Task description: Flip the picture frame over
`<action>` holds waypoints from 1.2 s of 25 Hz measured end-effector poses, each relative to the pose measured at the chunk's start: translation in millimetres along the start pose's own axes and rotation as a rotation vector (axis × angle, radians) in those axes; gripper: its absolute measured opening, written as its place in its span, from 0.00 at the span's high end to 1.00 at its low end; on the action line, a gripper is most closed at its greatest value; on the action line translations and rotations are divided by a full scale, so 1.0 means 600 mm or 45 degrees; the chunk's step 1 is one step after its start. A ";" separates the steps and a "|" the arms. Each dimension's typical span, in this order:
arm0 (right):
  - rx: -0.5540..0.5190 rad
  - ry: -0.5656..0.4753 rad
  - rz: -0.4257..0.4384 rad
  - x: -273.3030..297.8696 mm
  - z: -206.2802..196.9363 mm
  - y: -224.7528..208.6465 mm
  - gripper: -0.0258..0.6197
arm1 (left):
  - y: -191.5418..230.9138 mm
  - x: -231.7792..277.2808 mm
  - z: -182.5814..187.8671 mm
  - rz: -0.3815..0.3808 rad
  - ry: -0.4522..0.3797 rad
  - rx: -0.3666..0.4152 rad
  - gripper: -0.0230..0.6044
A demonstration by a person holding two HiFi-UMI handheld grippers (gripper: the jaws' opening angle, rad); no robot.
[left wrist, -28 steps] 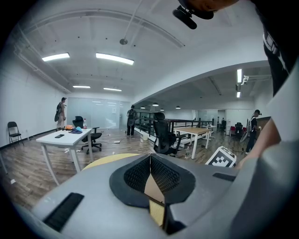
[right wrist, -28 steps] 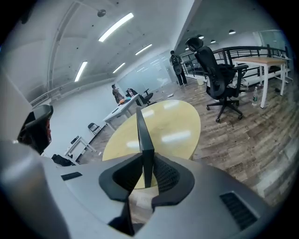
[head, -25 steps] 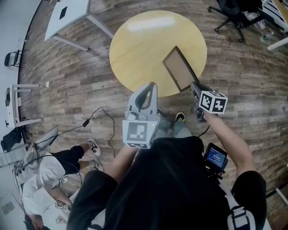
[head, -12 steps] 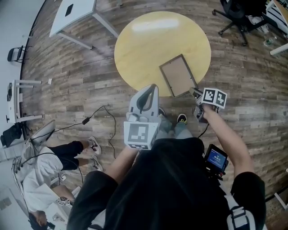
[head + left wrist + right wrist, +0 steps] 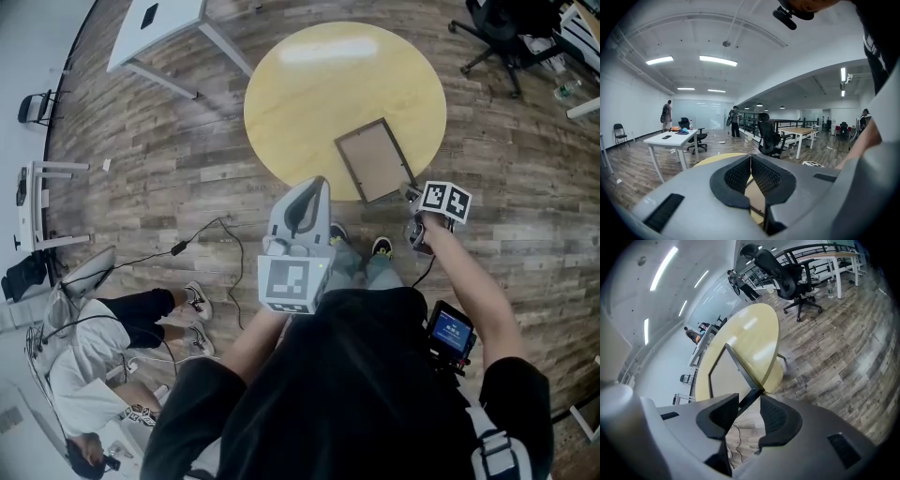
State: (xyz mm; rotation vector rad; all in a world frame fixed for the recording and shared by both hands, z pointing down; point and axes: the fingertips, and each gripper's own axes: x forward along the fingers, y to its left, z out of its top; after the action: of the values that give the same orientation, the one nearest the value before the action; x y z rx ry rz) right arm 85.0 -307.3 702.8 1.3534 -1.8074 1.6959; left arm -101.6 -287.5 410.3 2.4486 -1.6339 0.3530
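The picture frame [image 5: 373,159], dark-rimmed with a beige face up, lies flat on the round yellow table [image 5: 319,94] near its front right edge. My right gripper [image 5: 410,192] is at the frame's near corner. In the right gripper view the frame [image 5: 727,376] runs away from the right gripper [image 5: 749,401]; its corner sits between the jaws, which have just been opening and stand apart without pressing on it. My left gripper [image 5: 314,183] hovers in front of the table's near edge. Its jaws meet at the tips [image 5: 751,159] with nothing between them.
A white desk [image 5: 155,28] stands at the back left and an office chair [image 5: 502,28] at the back right. A person sits on the floor at lower left [image 5: 103,328], with a cable [image 5: 202,234] trailing across the wood floor.
The frame went from tilted up on its edge to lying flat on the table. My right gripper came down with it and its jaws spread. The left gripper stayed put.
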 end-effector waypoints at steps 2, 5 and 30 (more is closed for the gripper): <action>0.008 0.022 -0.011 0.005 -0.007 -0.003 0.75 | 0.004 0.000 -0.001 0.005 0.005 0.000 0.93; 0.032 0.041 -0.021 0.010 -0.012 -0.005 0.75 | 0.008 0.001 0.001 0.009 0.006 0.002 0.93; -0.672 -0.141 -0.233 -0.052 0.077 0.047 0.72 | -0.002 0.029 0.022 -0.084 -0.060 -0.011 0.93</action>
State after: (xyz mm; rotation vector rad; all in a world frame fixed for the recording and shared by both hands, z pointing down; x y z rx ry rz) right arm 95.2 -340.1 650.5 1.3375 -1.9351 0.9700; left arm -93.0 -306.0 402.5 2.5162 -1.5645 0.2798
